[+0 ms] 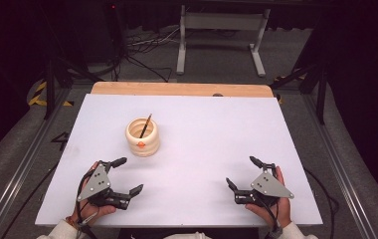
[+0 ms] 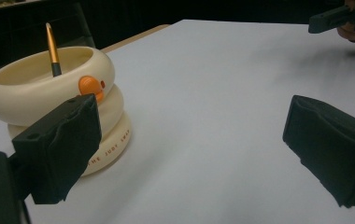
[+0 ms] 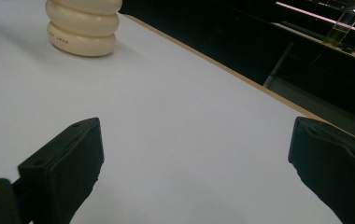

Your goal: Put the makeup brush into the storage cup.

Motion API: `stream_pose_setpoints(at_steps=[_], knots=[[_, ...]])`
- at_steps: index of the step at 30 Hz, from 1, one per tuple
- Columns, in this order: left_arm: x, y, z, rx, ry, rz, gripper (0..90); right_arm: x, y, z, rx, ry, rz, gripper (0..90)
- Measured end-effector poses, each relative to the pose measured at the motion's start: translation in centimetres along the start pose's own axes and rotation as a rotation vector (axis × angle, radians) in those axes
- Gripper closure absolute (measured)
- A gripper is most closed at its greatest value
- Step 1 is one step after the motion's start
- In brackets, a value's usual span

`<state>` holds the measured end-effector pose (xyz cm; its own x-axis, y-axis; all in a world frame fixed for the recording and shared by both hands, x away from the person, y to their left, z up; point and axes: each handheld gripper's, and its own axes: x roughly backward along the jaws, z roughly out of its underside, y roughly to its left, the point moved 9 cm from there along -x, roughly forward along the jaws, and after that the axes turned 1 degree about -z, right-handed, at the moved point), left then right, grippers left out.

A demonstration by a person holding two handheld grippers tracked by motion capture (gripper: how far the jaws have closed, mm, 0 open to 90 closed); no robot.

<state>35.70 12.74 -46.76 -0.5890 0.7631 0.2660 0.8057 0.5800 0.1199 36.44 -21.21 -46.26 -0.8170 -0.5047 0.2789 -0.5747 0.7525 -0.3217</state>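
Grippers idle at the near edge of the table [image 1: 187, 209], so I'd call this the approach stage: nothing grabbed. Left gripper [image 1: 124, 175] has its jaws spread wide and empty, held low, pointed forward-right, with the cup [image 1: 142, 136] just ahead of it. Right gripper [image 1: 240, 172] is likewise spread and empty, well apart from the cup, jaws pointed forward-left. Cup is a cream ribbed pot with an orange beak, standing upright left of centre on the white sheet. Pen [image 1: 145, 126] stands in it, leaning toward the far-right rim, top poking out. Likely next move: left gripper rises over the rim, lines its jaws on the pen's exposed top, and pinches it. Thin shaft needs careful centring; bumping the rim could shift the cup.
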Motion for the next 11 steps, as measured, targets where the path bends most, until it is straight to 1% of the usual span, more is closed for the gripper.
stream_pose_setpoints(at_steps=[6,9,11], knots=[[-0.04,0.30,0.00,-0.004,0.004,-0.009,5.2,0.28,0.12,0.00,0.013,-0.002,-0.003,3.8],[-0.02,0.42,-0.01,0.005,-0.002,-0.010,5.2,0.41,-0.02,-0.08,0.009,-0.007,0.000,3.7],[0.01,0.65,0.09,0.005,0.003,-0.013,5.2,0.43,-0.12,-0.10,0.006,-0.007,0.003,3.7]])
